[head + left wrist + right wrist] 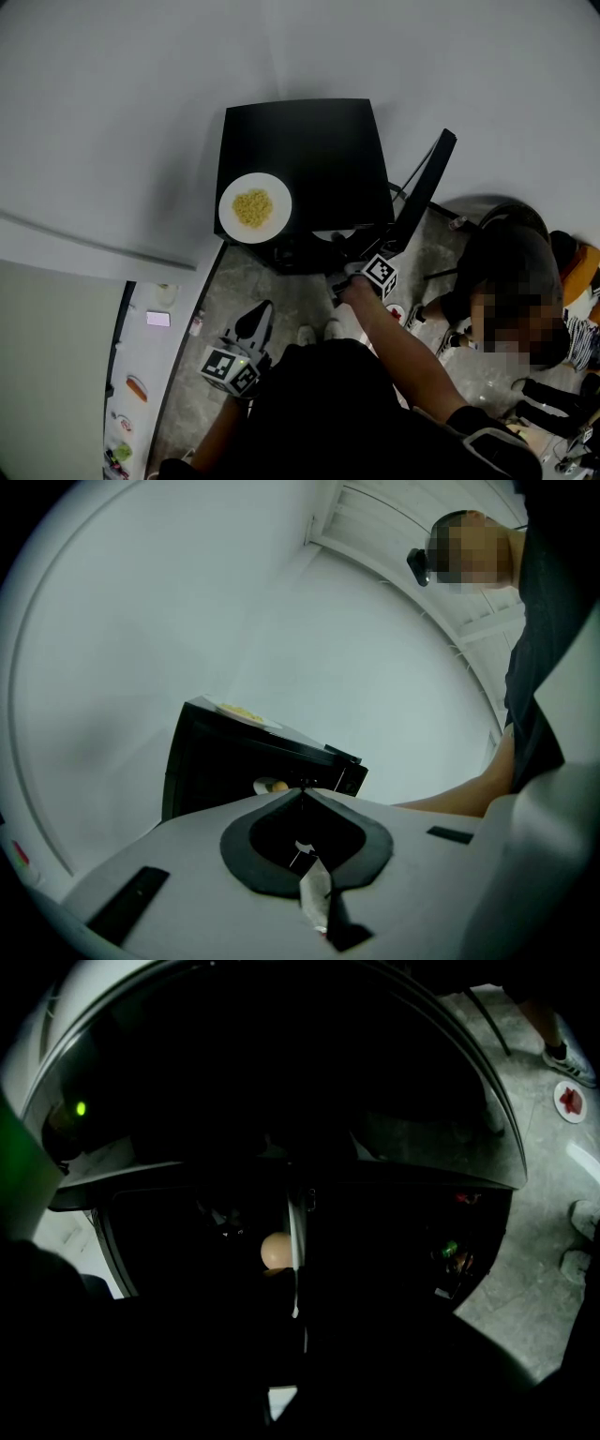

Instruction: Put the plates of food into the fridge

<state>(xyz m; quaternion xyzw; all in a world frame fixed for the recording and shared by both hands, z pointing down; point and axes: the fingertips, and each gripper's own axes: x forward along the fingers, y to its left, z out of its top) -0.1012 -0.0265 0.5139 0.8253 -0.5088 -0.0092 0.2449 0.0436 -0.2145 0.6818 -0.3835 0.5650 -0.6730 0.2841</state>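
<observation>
A small black fridge (309,159) stands with its door (424,192) swung open to the right. On its top lies a white plate of yellow food (254,207), also seen in the left gripper view as a plate (242,712). Inside the fridge is a second plate with a round tan bun (273,786), (275,1251). My right gripper (349,277) reaches into the fridge, its jaws shut (295,1274) just before the bun; darkness hides whether they pinch that plate's rim. My left gripper (258,323) hangs back, shut and empty (302,791).
A person (511,272) crouches on the stone floor right of the fridge. A white disc with a red mark (396,312) lies on the floor by the door. A counter with small items (141,384) runs along the lower left. Door shelves hold small things (450,1251).
</observation>
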